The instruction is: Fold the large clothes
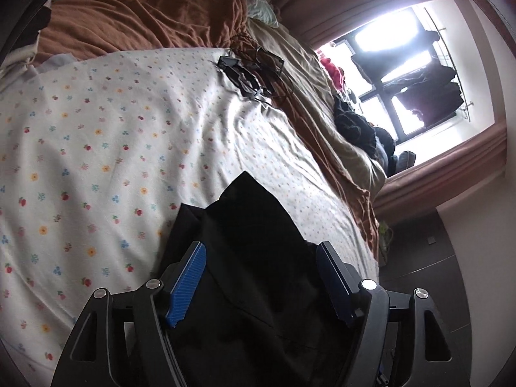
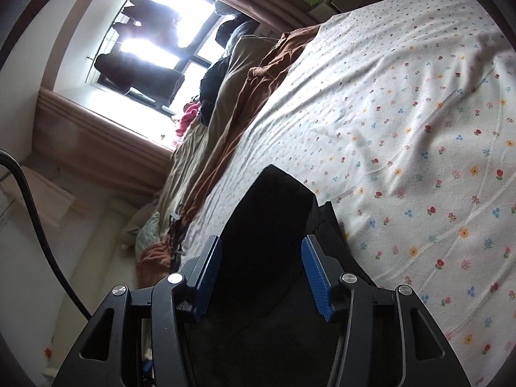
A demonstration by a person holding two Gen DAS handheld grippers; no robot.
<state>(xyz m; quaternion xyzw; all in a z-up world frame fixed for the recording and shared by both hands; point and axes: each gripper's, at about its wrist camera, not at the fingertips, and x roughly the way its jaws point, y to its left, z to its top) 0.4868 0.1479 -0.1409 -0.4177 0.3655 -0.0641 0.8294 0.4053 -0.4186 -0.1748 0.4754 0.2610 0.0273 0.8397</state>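
Two wrist cameras look along blue-padded grippers over a bed covered by a white sheet [image 1: 113, 135] printed with small flowers. In the left wrist view, the left gripper [image 1: 261, 277] has its fingers spread apart, and a black garment [image 1: 245, 242] lies on the sheet between them, near the bed's close edge; the pads do not press on the cloth. The garment's far end tapers to a fold pointing toward the middle of the bed. In the right wrist view, the right gripper [image 2: 262, 267] also has its fingers spread, with the same black garment [image 2: 271, 219] lying between them, untouched by either pad. Toward the bed's far edge, a rust-orange blanket [image 1: 145, 13] and a beige cover [image 1: 309, 96] lie crumpled. A tangle of dark cables [image 1: 254, 71] rests on the sheet beside them. Beyond the bed, a bright window [image 2: 154, 48] shows dark clothes hanging on a rack.
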